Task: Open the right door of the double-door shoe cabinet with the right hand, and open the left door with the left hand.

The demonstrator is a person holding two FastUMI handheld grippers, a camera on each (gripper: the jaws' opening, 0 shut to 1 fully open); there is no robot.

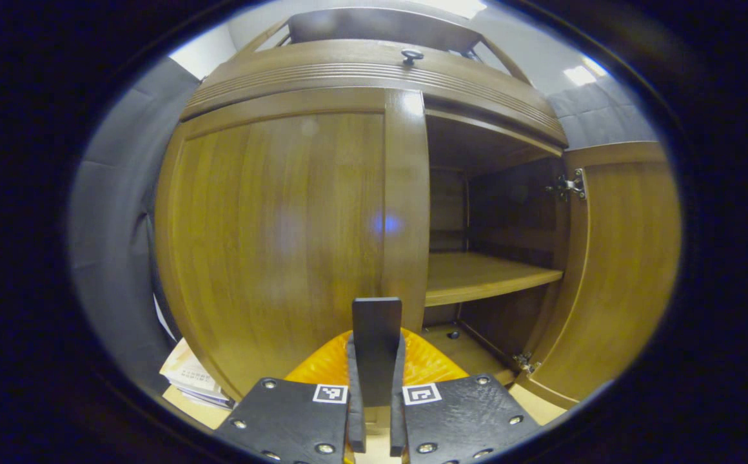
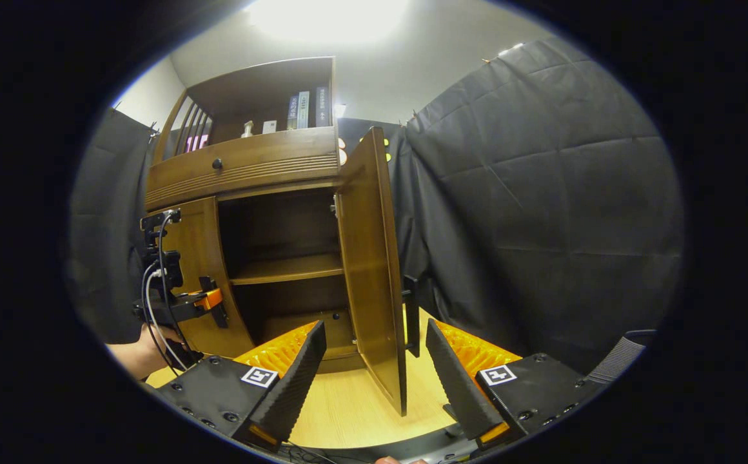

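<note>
The shoe cabinet [image 2: 245, 174] had two doors. The right door [image 2: 374, 258] stood open; the left door [image 1: 277, 238] was closed. Inside, one bare shelf [image 1: 477, 277] was visible. The left gripper [image 1: 376, 412] pinched the left door's handle [image 1: 376, 335]. The right gripper [image 2: 374, 380] was spread, fingers either side of the right door's edge.
</note>
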